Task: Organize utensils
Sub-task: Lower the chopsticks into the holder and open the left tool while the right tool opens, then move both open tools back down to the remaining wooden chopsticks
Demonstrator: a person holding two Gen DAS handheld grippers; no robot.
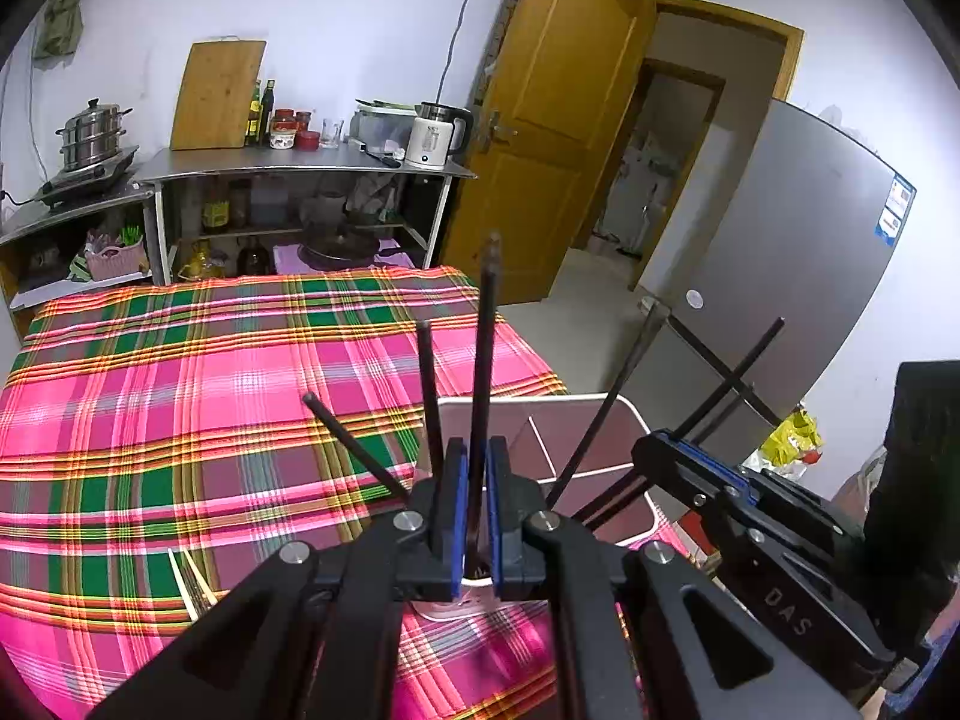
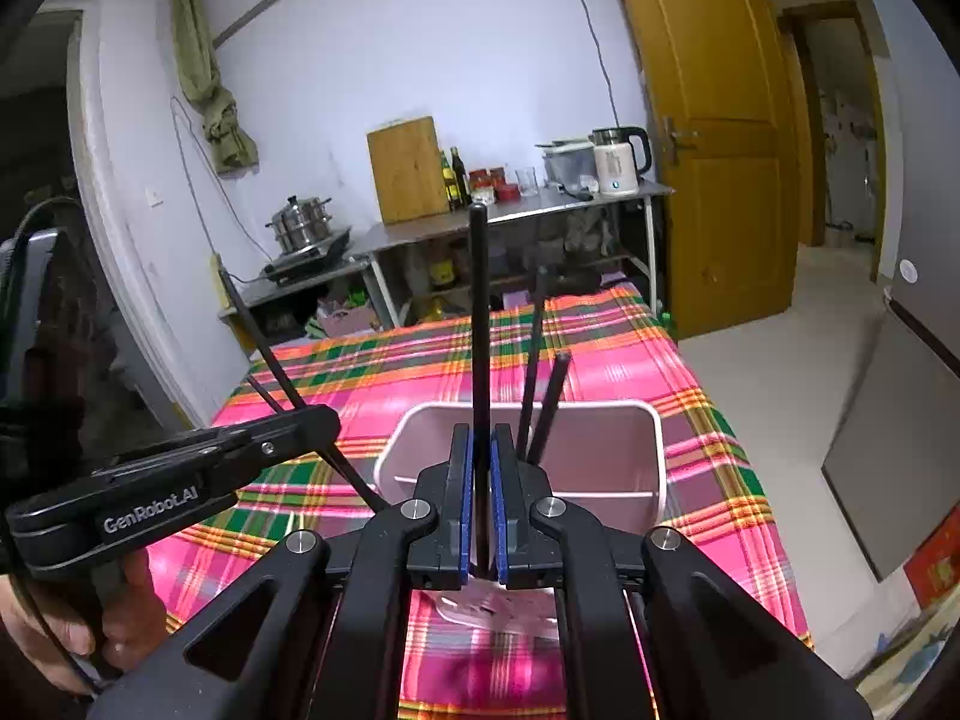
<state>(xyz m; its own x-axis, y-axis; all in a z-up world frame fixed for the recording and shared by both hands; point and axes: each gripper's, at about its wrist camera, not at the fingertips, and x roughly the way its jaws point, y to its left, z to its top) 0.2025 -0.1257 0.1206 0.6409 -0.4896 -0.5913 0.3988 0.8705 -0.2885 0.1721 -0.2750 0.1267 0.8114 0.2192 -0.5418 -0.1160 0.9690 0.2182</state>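
Nearest us, our left gripper [image 1: 477,504] is clenched on a black chopstick [image 1: 483,372] that stands nearly upright between its blue pads, and our right gripper [image 2: 480,498] grips another black chopstick [image 2: 480,330] the same way. Both hang over the near edge of the white utensil holder [image 2: 600,450], which sits on the pink-and-green plaid cloth [image 1: 180,390] toward its right side. More dark chopsticks [image 2: 543,396] lean inside the holder.

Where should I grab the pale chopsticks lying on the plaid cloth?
Probably take the pale chopsticks on their exposed shafts from straight above, jaws spanning both: they lie flat, side by side on the cloth. Their near ends are hidden behind the left gripper, which is shut on a black chopstick; drop that first.
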